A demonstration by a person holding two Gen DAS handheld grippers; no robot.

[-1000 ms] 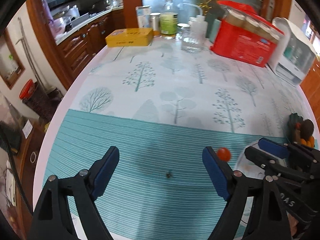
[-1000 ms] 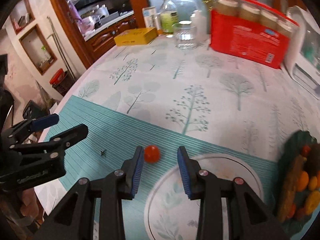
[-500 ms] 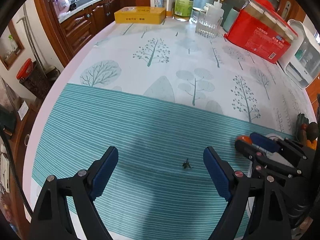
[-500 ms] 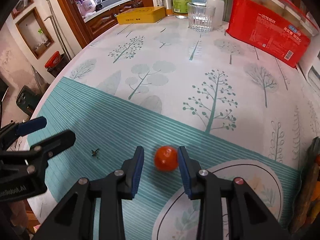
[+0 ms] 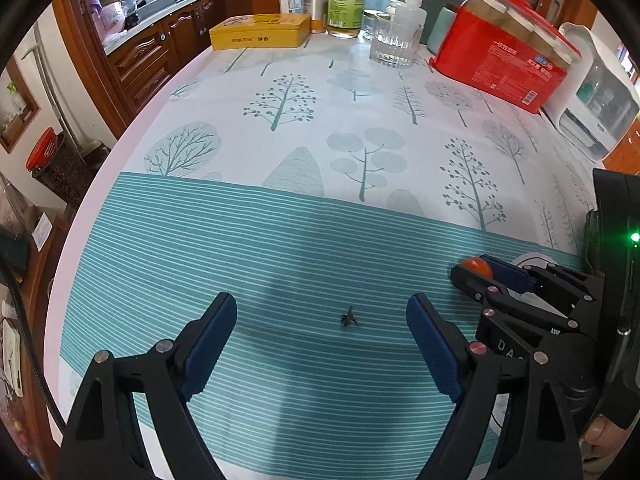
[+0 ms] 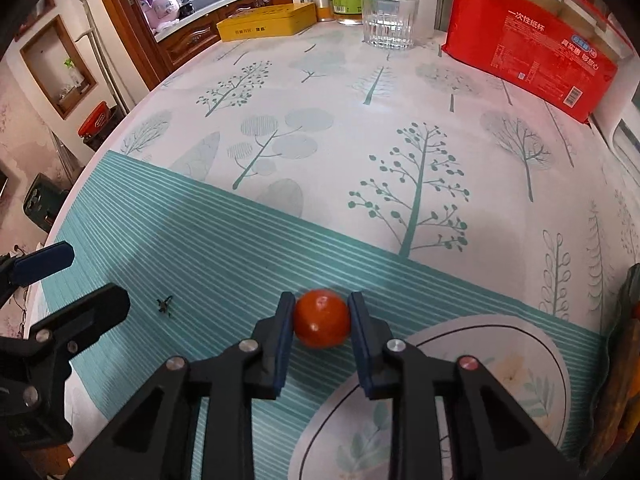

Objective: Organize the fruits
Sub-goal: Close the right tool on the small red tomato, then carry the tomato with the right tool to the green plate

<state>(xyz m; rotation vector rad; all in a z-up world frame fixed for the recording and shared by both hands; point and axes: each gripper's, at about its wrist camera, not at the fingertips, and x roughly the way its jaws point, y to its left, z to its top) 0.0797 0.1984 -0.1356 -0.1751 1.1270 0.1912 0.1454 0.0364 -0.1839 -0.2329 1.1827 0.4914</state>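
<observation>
My right gripper (image 6: pixel 322 326) is shut on a small red-orange tomato (image 6: pixel 322 318), with both blue pads against its sides, just above the teal striped cloth. A white round plate (image 6: pixel 516 364) lies just right of it. In the left wrist view the tomato (image 5: pixel 476 266) shows between the right gripper's fingers (image 5: pixel 500 274) at the right. My left gripper (image 5: pixel 320 340) is open and empty over the cloth, with a small dark stem bit (image 5: pixel 349 319) between its fingers.
A dark dish of mixed fruits (image 6: pixel 626 340) sits at the right edge. At the table's far end stand a glass (image 6: pixel 387 20), a yellow tin (image 6: pixel 266 22), bottles (image 5: pixel 346 0) and a red pack of paper cups (image 6: pixel 532 46). The table edge curves at the left.
My right gripper moved forward around the tomato and closed on it. The left gripper stayed open and shifted slightly over the cloth.
</observation>
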